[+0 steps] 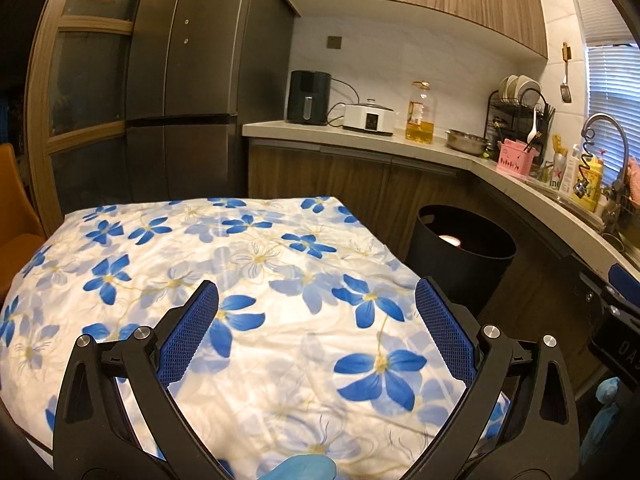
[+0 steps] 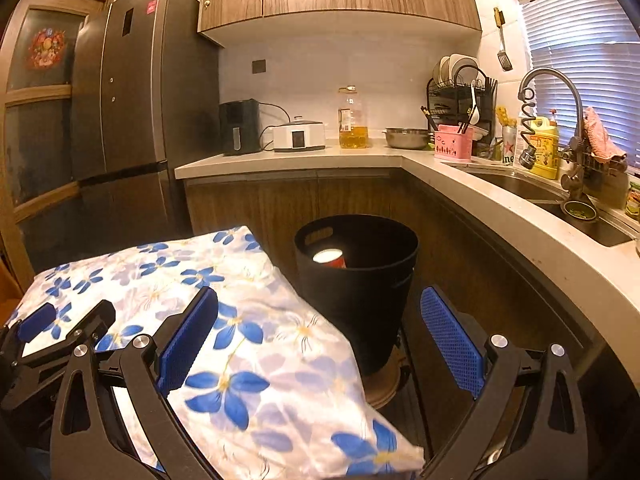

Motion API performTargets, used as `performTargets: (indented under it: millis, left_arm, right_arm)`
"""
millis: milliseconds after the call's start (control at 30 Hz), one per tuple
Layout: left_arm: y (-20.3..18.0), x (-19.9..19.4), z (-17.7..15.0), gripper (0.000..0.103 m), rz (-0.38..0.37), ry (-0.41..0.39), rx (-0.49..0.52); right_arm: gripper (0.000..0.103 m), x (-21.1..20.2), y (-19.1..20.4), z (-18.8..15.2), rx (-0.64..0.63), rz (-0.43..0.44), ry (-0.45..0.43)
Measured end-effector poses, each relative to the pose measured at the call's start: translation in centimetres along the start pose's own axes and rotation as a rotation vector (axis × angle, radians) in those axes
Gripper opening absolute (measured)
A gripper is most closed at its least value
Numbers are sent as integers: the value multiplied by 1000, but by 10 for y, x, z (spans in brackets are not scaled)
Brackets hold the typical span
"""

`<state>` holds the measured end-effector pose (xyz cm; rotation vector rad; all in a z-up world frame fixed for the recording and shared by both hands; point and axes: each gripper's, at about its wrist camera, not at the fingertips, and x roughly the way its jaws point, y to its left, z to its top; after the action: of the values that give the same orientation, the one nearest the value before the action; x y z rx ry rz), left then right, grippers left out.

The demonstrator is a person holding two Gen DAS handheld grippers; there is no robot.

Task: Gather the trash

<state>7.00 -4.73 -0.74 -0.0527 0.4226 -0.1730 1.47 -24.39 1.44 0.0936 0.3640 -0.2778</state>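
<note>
A green can marked "ine" point(image 2: 508, 148) is seen by the sink point(image 2: 520, 188); other labels cannot be read. The left gripper point(image 1: 316, 320) and right gripper point(image 2: 320, 324) are held spread wide, tilted slightly downward, nothing gripped. Beside the floral-clothed table point(image 2: 256, 344), a black bin point(image 2: 360, 280) is stood, a red cup point(image 2: 330, 258) inside it.

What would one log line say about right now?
left gripper: open, empty | right gripper: open, empty | black bin: red cup inside | floral cloth: bare
</note>
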Motion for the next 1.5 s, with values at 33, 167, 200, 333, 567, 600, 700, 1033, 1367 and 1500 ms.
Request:
performTargets:
  millis: [33,167,200,333,567,600,700,1033,1367,1500]
  left_arm:
    - [0,-4,-1,97,-2,-5,5]
    - [2,-17,-4,97,-9,-18,5]
    - [4,-20,-5,97,-9,-18,2]
    - [8,-32,-6,97,-5,-32,1]
    - [12,-44,-8,97,2,-41,-4]
    - [12,-45,-8,97,1,-42,-4]
    - [12,-48,-9,97,-4,-46,-3]
    - [11,-50,-10,97,-3,-46,-2]
    - [13,-52,-11,97,-1,-42,-4]
    - [14,-53,-13,97,2,-41,-6]
  right_arm:
    - [97,-4,1,-1,-1,-1,-1]
    - [97,-19,7,-4,-12,-1,-7]
    - [97,-22,8,-5,-13,-2,-10]
    - [97,-32,13,-6,-16,2,-14]
    - [97,-44,18,-8,-27,12,-28]
    - [97,-44,18,-8,-27,13,-29]
    - [97,-46,18,-7,-27,15,-32]
    - [97,-49,20,-9,-26,18,-36]
    - [97,-50,23,-10,-29,34,-38]
    - [97,-51,25,-11,-32,38,-33]
